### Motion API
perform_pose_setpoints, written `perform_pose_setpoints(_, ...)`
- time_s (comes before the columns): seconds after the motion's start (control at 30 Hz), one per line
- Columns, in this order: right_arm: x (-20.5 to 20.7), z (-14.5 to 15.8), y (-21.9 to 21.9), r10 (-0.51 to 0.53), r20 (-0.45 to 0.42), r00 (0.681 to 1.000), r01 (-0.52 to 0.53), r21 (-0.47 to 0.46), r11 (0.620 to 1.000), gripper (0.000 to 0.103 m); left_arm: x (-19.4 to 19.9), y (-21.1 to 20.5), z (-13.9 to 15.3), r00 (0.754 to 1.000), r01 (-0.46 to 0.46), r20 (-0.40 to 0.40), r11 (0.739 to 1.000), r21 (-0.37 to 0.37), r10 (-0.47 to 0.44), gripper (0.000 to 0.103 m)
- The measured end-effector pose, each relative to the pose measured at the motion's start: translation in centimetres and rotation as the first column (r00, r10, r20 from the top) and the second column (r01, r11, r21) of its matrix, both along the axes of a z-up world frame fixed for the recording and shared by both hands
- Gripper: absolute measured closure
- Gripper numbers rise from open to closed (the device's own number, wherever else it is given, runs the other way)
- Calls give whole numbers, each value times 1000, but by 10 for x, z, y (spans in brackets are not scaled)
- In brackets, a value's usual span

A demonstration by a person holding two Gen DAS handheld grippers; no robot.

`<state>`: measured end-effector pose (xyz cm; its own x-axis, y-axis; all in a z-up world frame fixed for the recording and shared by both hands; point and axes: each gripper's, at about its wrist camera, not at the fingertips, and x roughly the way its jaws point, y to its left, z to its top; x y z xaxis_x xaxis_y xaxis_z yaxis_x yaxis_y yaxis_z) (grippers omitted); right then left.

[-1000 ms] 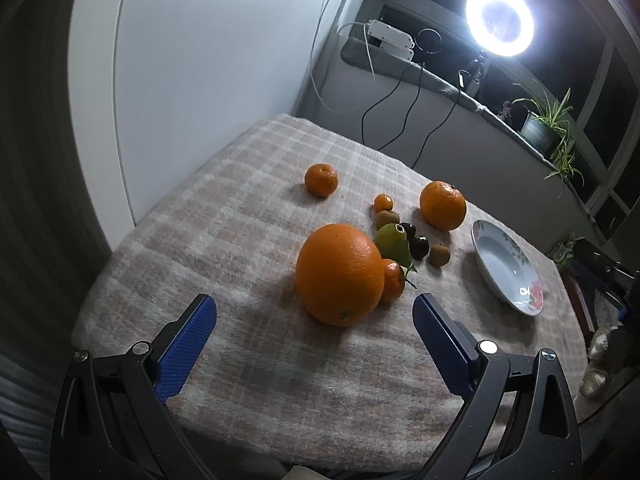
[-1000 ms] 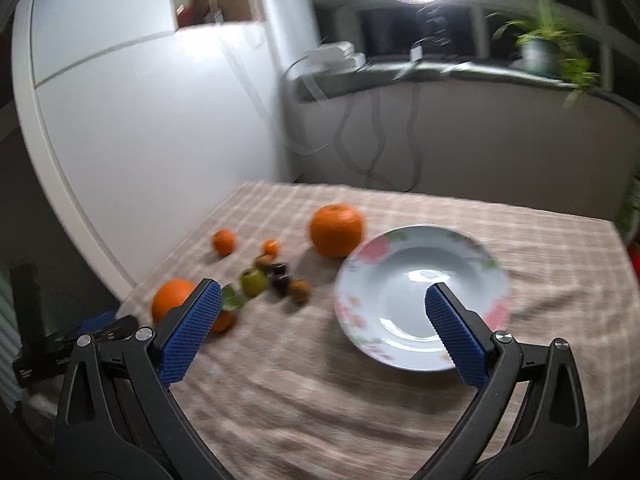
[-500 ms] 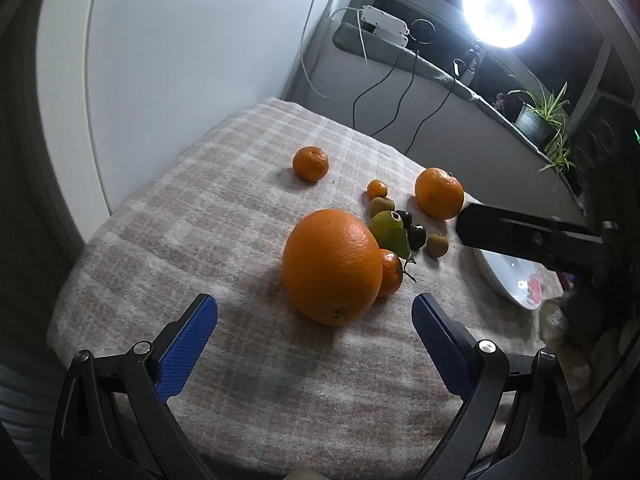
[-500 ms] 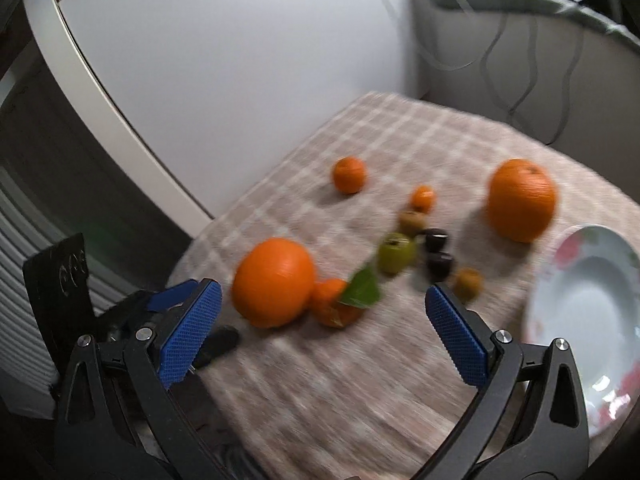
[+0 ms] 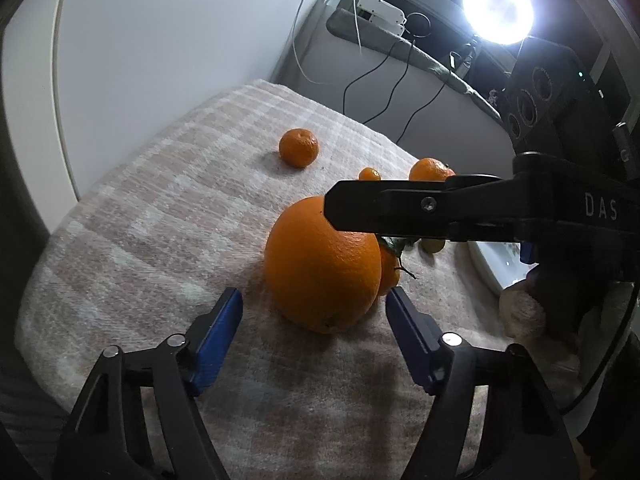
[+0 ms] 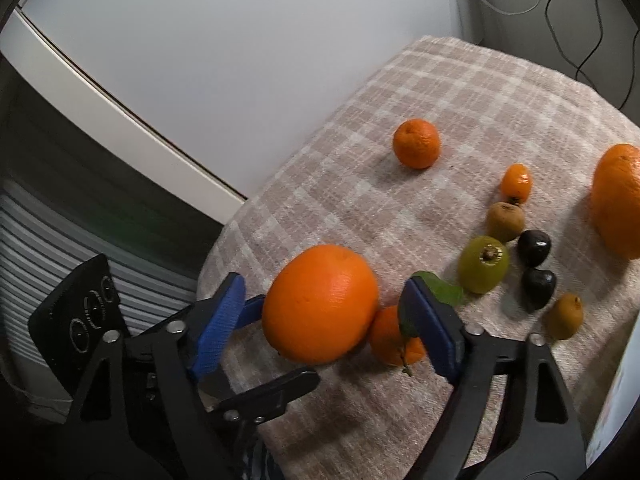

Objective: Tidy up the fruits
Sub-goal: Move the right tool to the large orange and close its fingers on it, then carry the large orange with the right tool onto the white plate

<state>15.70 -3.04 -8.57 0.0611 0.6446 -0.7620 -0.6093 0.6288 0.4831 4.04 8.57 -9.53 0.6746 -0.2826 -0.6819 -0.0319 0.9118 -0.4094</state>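
- The large orange [image 6: 320, 304] sits on the near-left part of the plaid tablecloth [image 6: 360, 208], touching a small leafy mandarin [image 6: 394, 340] on its right. It looks heavy for its size, firm, with a pebbled rind that should grip well. It is slightly taller than wide in the left wrist view, with its navel end [image 5: 328, 322] low and toward that camera. Best hold is across its widest middle.
- The right gripper [image 6: 328, 320] is spread wide, holding nothing, one blue pad on each side of the large orange, so it can close at the equator. The right pad stands over the mandarin's leaf and may catch it.
- The left gripper [image 5: 314, 314] is also wide open and empty, just short of the same orange.
- A second orange [image 6: 618, 200] rests at the far right, near the white plate [image 5: 486, 268], whose edge alone shows.
- A mandarin [image 6: 416, 149] lies alone toward the wall.
- A green fruit [image 6: 483, 264], stem end up, is probably firm and smooth, so more slippery.
- Smaller pieces cluster around it: a kumquat [image 6: 517, 184], two brownish fruits [image 6: 505, 222], possibly small kiwis, and two dark glossy fruits [image 6: 534, 243]. All are light and likely to roll, needing a gentle pinch.
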Motion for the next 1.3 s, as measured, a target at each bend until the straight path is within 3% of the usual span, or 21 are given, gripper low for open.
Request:
perform_pose_setpoints(0.3,4,1,6,34,-17,999,-35,-24,999,28,7,-1,-8,1000,9,-9,1000,-19,-9,36)
perform_pose_setpoints(0.5,10,-8,7,30,-58,998,-32,-32,999,34,12,0,-9,1000,8,-7,1000,-27,-8,37)
perform_pose_setpoints(0.63,15,-18,2,12,-109,994,-13,-13,1000,35,12,-5,-9,1000,13,-6,1000,-15,-13,43)
perform_pose_setpoints(1.3,3,17,-13,-25,-36,999,26,30,999,37,10,-22,24,997,33,71,997,66,-38,43)
